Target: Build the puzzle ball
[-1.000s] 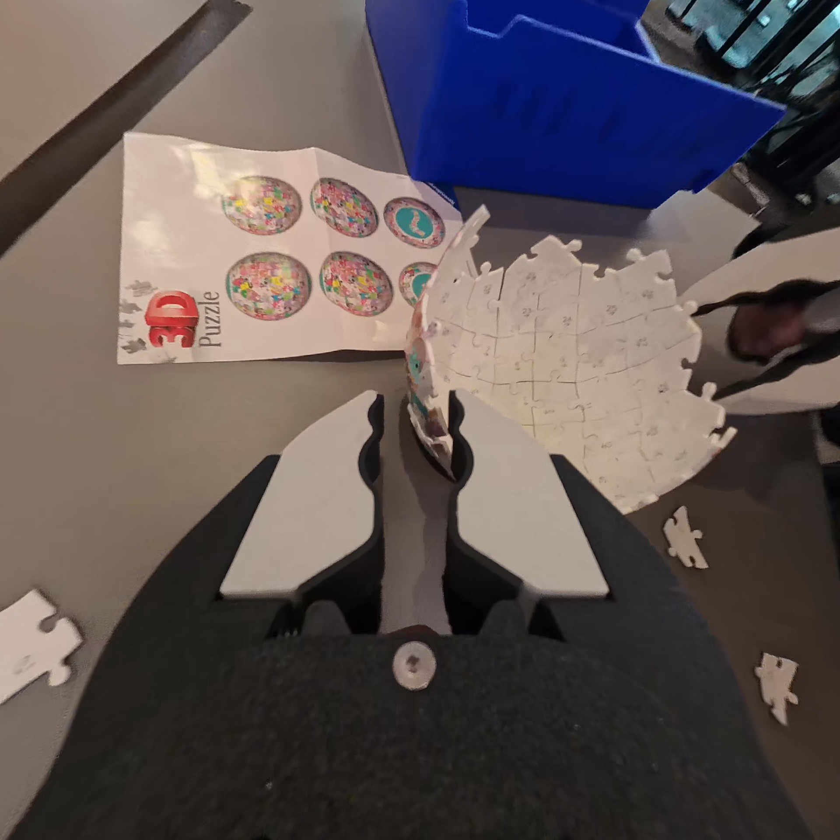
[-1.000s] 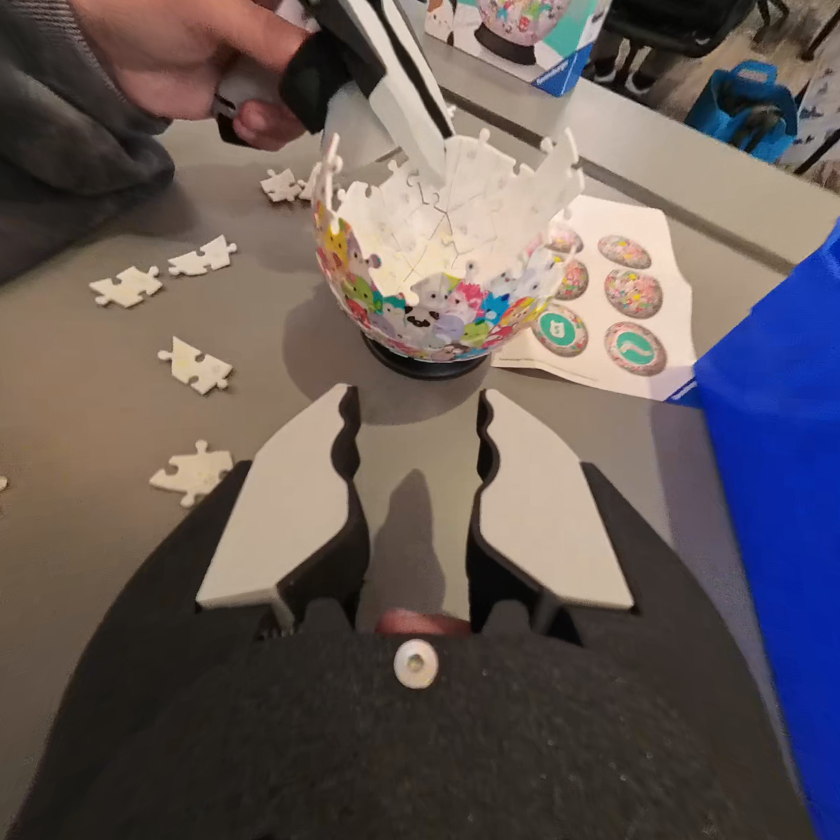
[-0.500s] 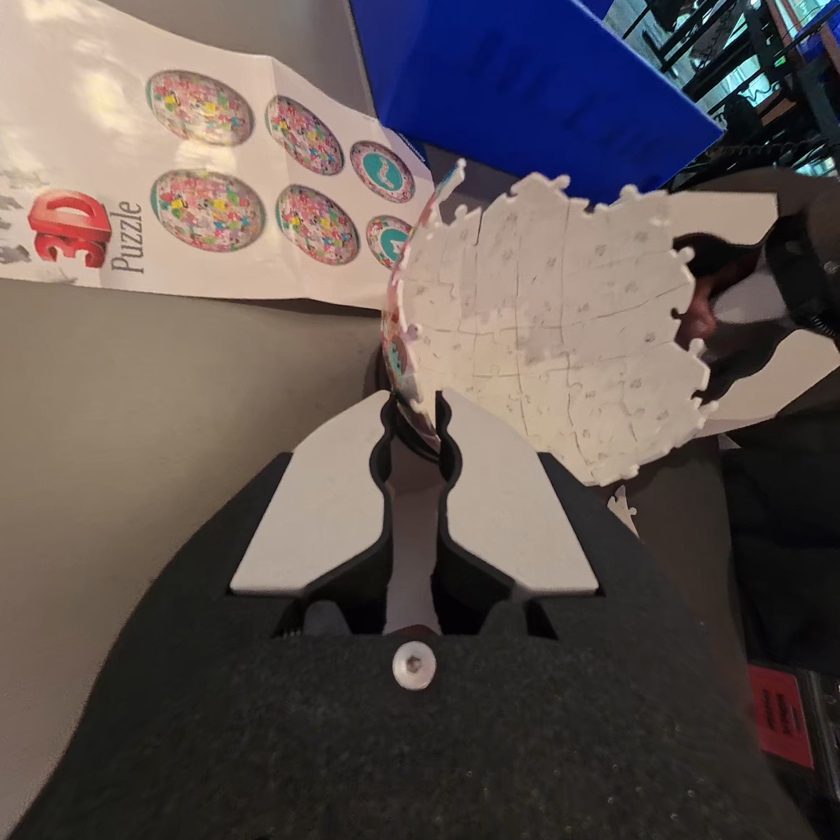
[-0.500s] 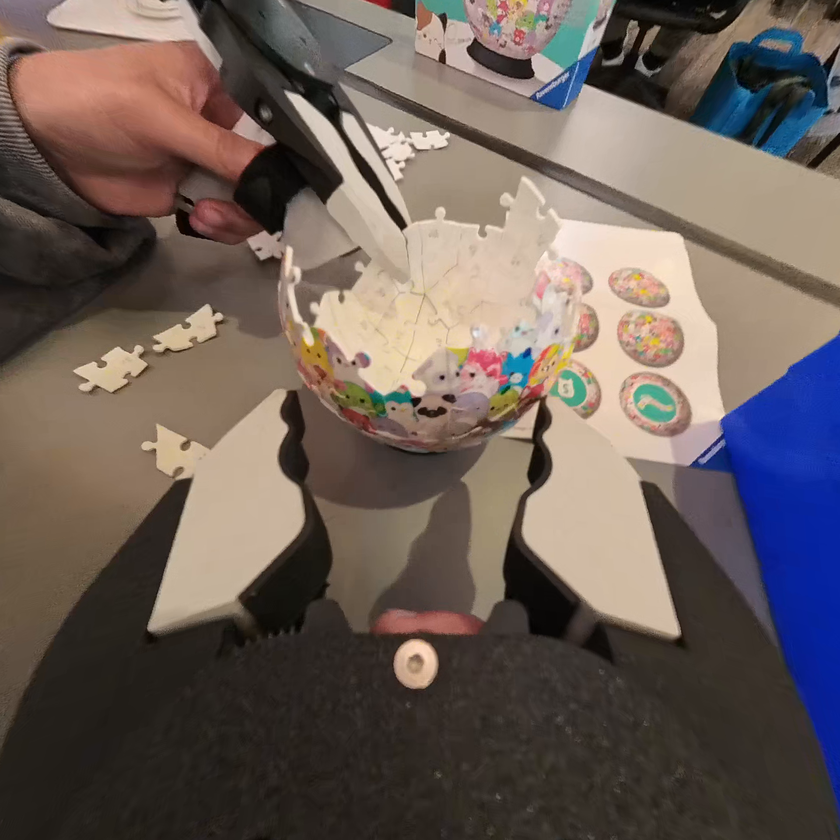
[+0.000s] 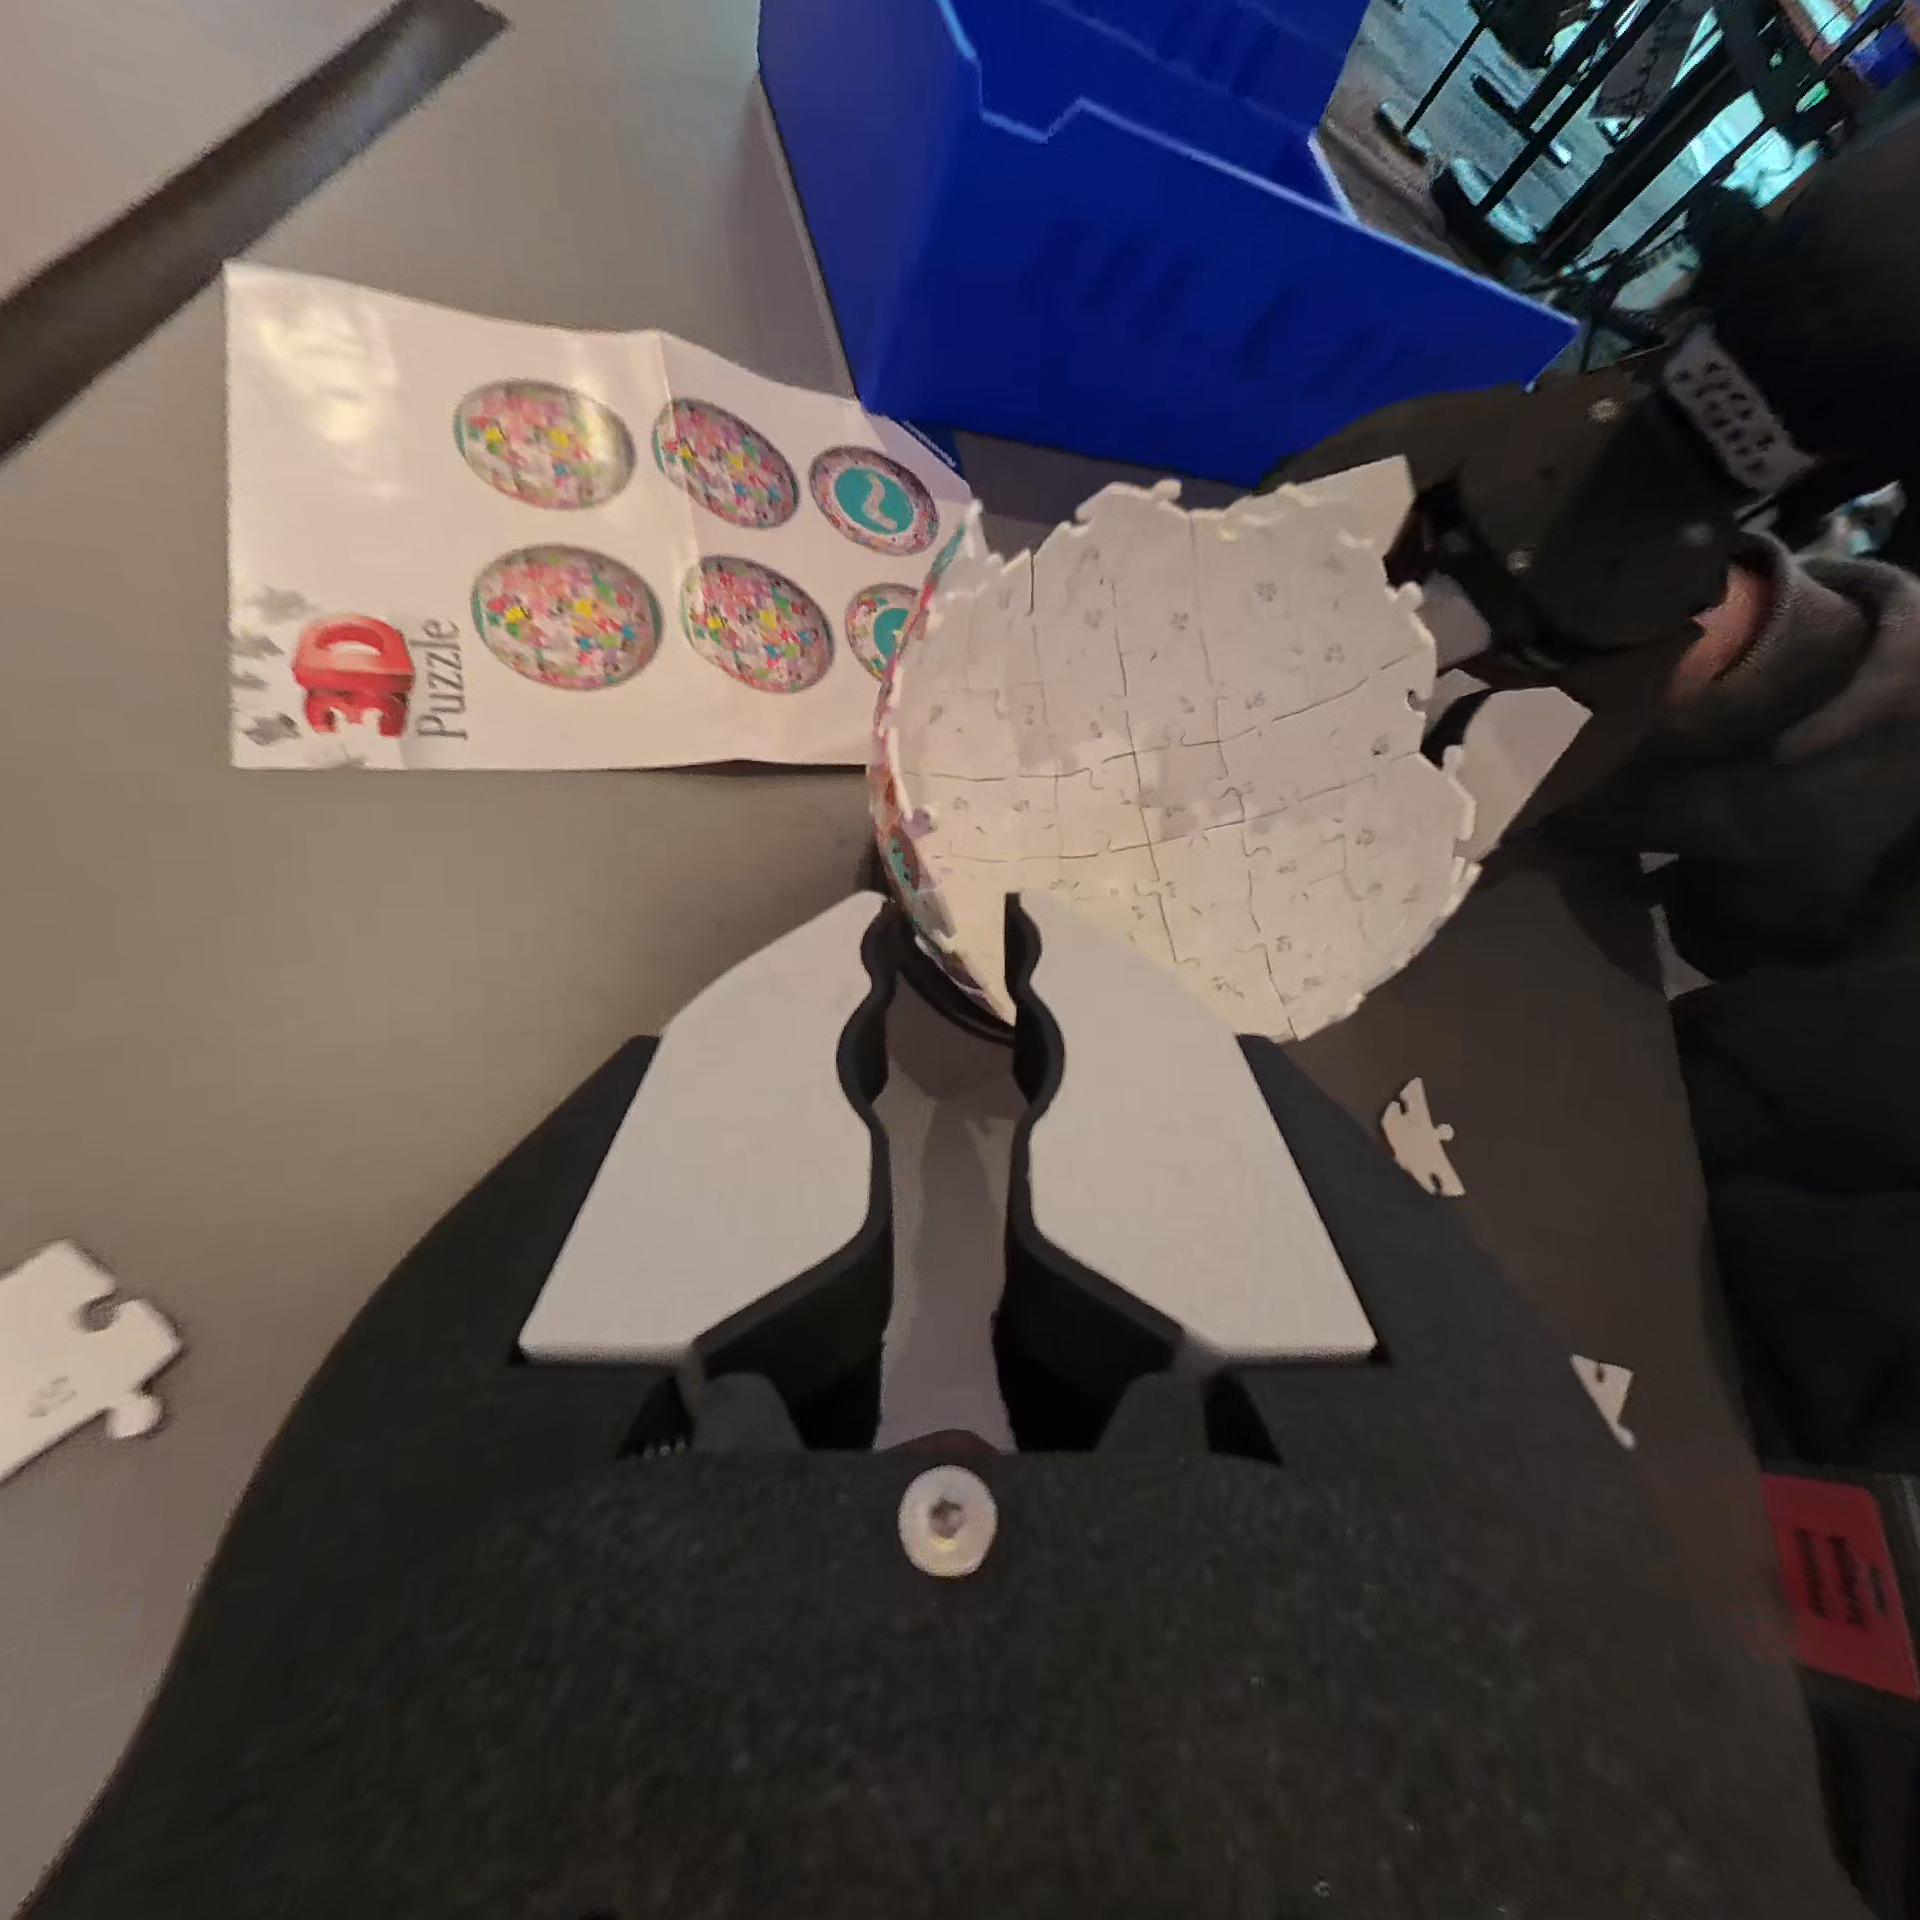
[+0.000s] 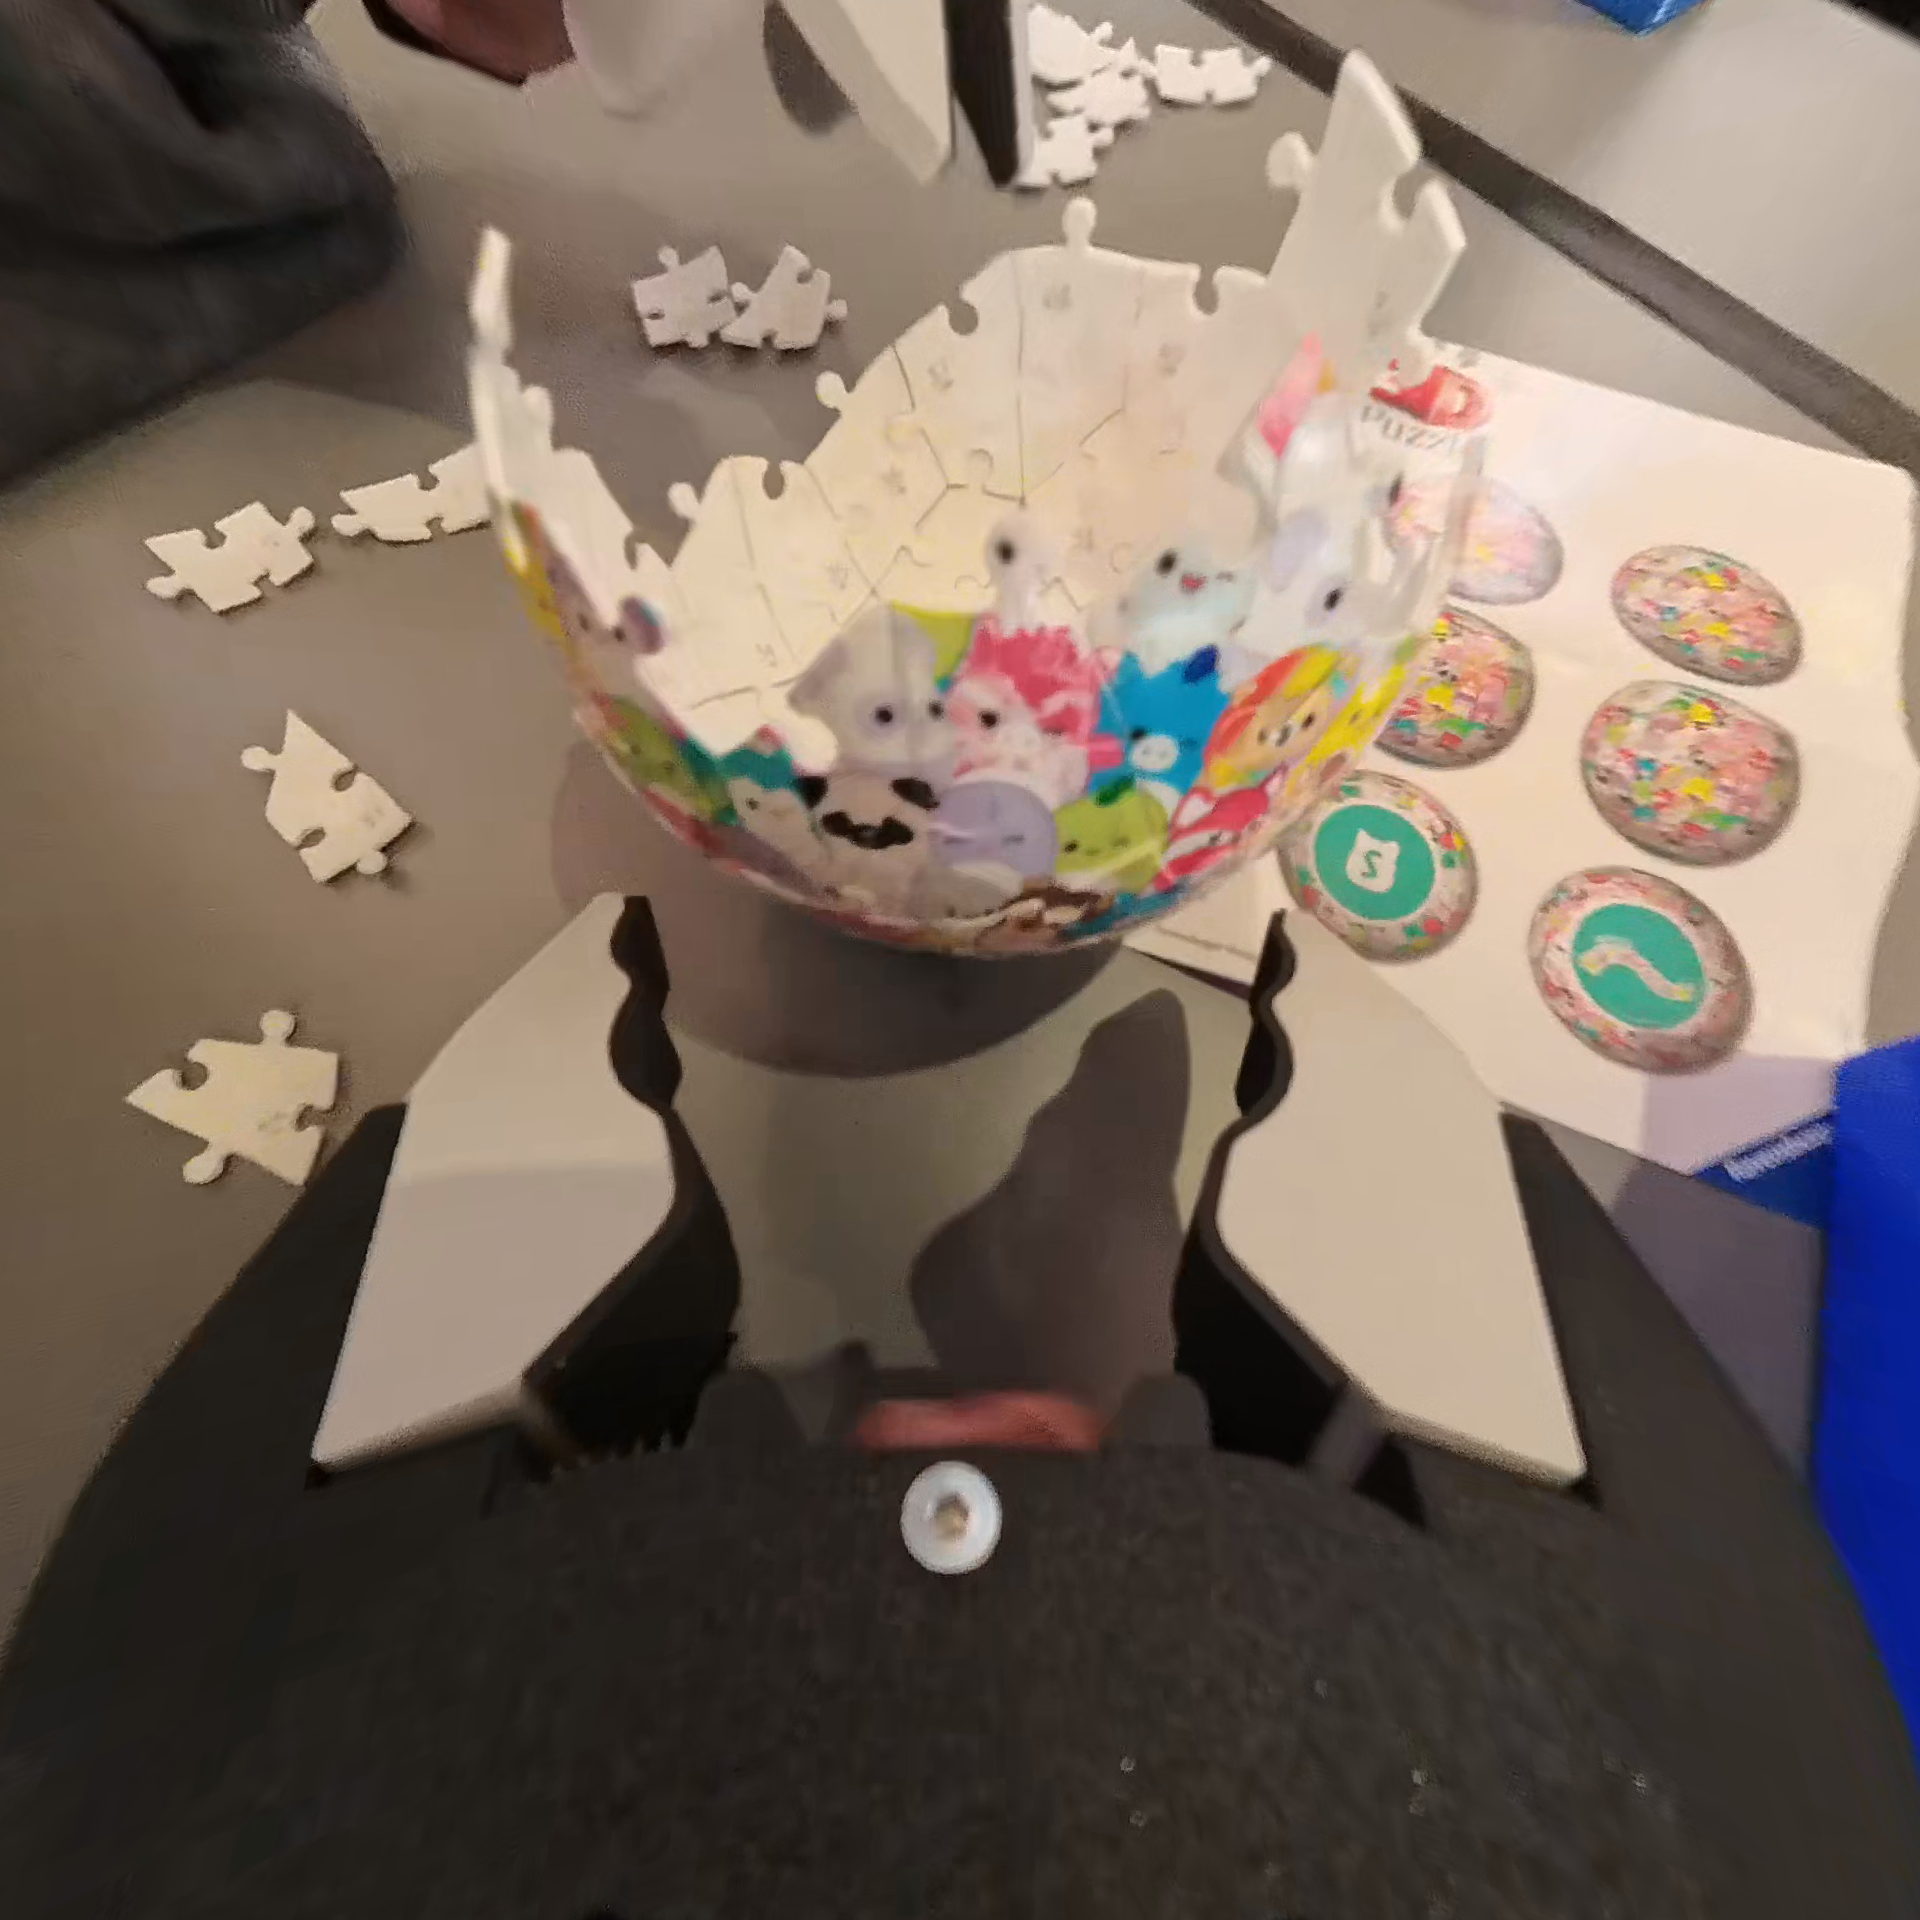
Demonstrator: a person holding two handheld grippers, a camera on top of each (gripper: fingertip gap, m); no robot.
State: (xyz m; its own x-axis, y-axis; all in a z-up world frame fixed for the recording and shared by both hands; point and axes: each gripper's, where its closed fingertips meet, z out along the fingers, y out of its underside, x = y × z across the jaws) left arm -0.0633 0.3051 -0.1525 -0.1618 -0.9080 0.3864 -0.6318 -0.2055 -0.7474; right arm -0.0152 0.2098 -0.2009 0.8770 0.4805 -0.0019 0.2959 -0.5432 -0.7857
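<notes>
The half-built puzzle ball (image 6: 987, 748) stands as an open bowl, colourful outside and white inside (image 5: 1174, 769). My right gripper (image 6: 951, 935) is wide open, and its fingertips flank the ball's lower near side without clearly touching it. In the left wrist view its fingers (image 5: 1496, 748) show behind the ball's far rim. My left gripper (image 5: 940, 925) is nearly shut and empty. The ball's near rim shows through its narrow gap. In the right wrist view the left gripper (image 6: 951, 171) hangs just above and behind the far rim, apart from it.
Loose white pieces (image 6: 312, 800) lie left of the ball, with a pile (image 6: 1122, 94) behind it and others (image 5: 1418, 1132) near my left gripper. An instruction sheet (image 5: 520, 520) lies beside the ball. A blue bin (image 5: 1091, 260) stands behind the sheet. A grey sleeve (image 6: 156, 260) is at far left. The left gripper's tips are roughly 12 centimeters from the right gripper's.
My right gripper opened wide and moved in close under the ball. My left gripper, which had pinched the rim, has drawn back and up off it.
</notes>
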